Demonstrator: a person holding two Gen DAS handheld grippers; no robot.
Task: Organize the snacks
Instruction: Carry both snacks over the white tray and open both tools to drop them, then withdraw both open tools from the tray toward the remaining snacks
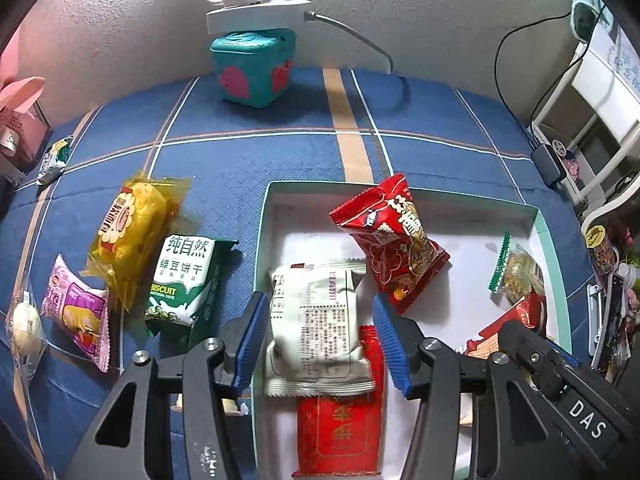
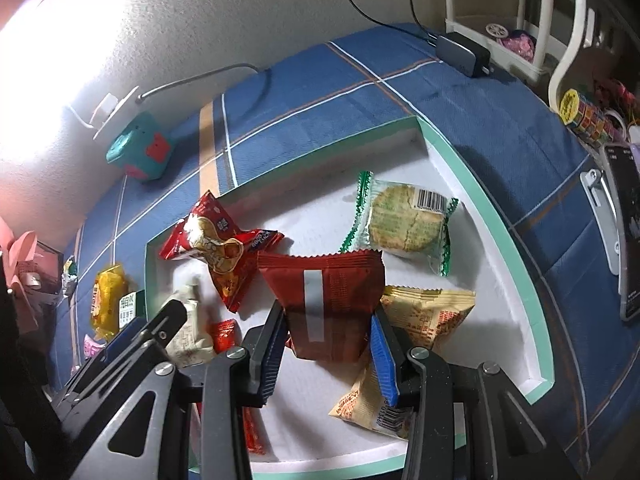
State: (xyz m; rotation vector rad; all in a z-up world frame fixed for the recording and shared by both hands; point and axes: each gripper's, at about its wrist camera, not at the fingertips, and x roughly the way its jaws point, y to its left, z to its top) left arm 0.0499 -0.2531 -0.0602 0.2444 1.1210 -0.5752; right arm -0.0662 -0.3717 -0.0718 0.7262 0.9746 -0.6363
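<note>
A: Left claw [image 1: 320, 344]?

B: I see it spread over the box [image 1: 262, 240], its pads either side of the pale grey-white packet [image 1: 316, 320] without pressing it. That packet lies on a flat red packet [image 1: 340, 436] at the box's near left.

A: Right claw [image 2: 326, 344]?

B: It pinches the dark red packet [image 2: 328, 304], held over the box floor just beside a cream packet [image 2: 424, 320].

A: Still outside?

B: The yellow cake packet [image 1: 132, 236], green biscuit packet [image 1: 184, 284] and pink packet [image 1: 78, 312] lie left of the box on the blue plaid cloth [image 1: 280, 152].
</note>
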